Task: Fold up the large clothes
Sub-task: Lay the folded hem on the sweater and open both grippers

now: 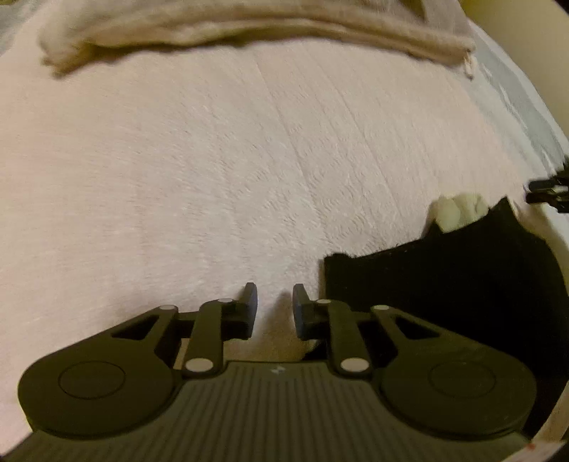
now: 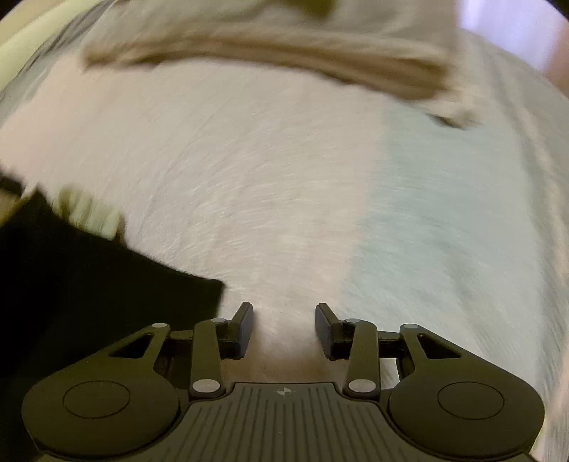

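Pink fleece blanket point(image 1: 213, 160) covered the bed, w/ a pale blue strip point(image 2: 444, 213) along one side. Beige garment point(image 1: 266, 25) lay bunched at the far edge. Black garment point(image 1: 444, 284) lay near, between both grippers, w/ a white bit point(image 1: 458, 209) at its far corner. Left gripper point(image 1: 274, 302) hovered low over blanket, fingers apart, nothing held. Right gripper point(image 2: 284, 316) spread wider, also empty, just beside black garment's corner. Right view blurry.

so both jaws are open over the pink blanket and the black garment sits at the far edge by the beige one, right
Not quite. The black garment lies near, beside the left gripper and right gripper, not by the far beige garment. Both wrist views show it. Both jaws are open over the pink blanket.
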Tool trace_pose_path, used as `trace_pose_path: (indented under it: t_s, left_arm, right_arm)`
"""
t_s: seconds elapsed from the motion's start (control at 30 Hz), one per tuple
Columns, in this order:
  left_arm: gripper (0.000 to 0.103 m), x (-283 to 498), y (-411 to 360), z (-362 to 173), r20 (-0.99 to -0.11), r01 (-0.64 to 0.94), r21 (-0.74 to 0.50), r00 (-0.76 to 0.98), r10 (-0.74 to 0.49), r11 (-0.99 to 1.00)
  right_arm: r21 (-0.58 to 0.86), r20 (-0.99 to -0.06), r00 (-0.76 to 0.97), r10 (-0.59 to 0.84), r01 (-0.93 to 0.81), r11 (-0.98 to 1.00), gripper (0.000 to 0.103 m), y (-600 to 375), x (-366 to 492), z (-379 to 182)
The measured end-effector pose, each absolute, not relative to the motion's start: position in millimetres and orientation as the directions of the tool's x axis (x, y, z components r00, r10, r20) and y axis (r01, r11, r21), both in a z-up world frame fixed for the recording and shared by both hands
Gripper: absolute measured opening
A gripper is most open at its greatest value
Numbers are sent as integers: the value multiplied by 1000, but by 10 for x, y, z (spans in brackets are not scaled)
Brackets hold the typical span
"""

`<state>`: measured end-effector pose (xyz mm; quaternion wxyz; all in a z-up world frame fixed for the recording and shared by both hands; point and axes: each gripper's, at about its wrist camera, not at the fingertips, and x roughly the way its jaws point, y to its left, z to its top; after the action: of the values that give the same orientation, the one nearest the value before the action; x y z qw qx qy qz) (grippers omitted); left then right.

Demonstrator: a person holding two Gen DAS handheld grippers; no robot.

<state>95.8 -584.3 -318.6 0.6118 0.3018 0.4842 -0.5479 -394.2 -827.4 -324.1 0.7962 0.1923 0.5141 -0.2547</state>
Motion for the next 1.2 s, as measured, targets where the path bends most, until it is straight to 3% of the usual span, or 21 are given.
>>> trace_pose_path:
  t_s: [0.3,0.43,0.5,0.57,0.6,0.67,0.73,0.83,0.9,0.93,0.97,1.03,1.07,1.13,1.2]
  left_arm:
    - [16,287,-5136,-2588,-883,961,-236,-149,-445,147]
    - [20,-245,-4729,-2512,-883,979,-194,-149,-446,57]
    - [28,-503,-4493,-2493,-887,990,-131,-139,-440,-48]
    - [36,-751,-4234,-2516,-892,978,-3,-96,-442,-207]
    - [38,-855,-4117,-2548,-894,955,68,-70,-443,-288]
    - [51,-1040,-3879,-2652,-882,869,220,-18,-471,-444]
    - [57,-1152,-3710,-2772,-874,785,297,-5,-485,-543]
    - [59,-1234,-3578,-2971,-842,655,429,42,-538,-622]
    - [55,-1236,-3584,-3112,-808,587,517,94,-582,-623]
    - [44,-1219,-3615,-3186,-806,565,537,124,-579,-627]
    - [25,-1196,-3652,-3250,-813,552,539,143,-565,-636]
    - [13,-1142,-3672,-3295,-816,550,539,154,-557,-638]
    - [11,-1108,-3677,-3270,-817,564,532,145,-559,-631]
    - [9,-1034,-3680,-3209,-820,592,518,137,-556,-617]
    - [8,-945,-3665,-3168,-825,614,505,138,-548,-606]
  right_arm:
    - [202,-849,508,-143,563,801,41,-7113,-4399,-2504]
    - [106,-865,472,-171,506,856,46,-6418,-4471,-2399]
    - [-22,-882,421,-213,414,910,60,-6036,-4526,-2437]
    - [-147,-895,374,-243,267,953,65,-5687,-4591,-2527]
    - [-193,-899,355,-255,201,960,65,-5556,-4614,-2585]
    - [-273,-905,321,-279,65,960,65,-5323,-4652,-2710]
    - [-342,-890,325,-320,-14,939,65,-5174,-4663,-2778]
    - [-422,-863,338,-375,-75,903,65,-5069,-4627,-2871]
    - [-466,-842,354,-407,-97,880,65,-5066,-4602,-2931]
    - [-482,-836,355,-419,-108,870,65,-5042,-4561,-2967]
    - [-494,-832,358,-425,-127,860,65,-5026,-4532,-3017]
    - [-511,-832,353,-428,-186,839,65,-4991,-4507,-3160]
    - [-520,-833,345,-432,-226,824,60,-4973,-4500,-3232]
    - [-548,-823,328,-464,-242,801,24,-5164,-4595,-3357]
    - [-556,-820,282,-498,-182,811,15,-5379,-4717,-3377]
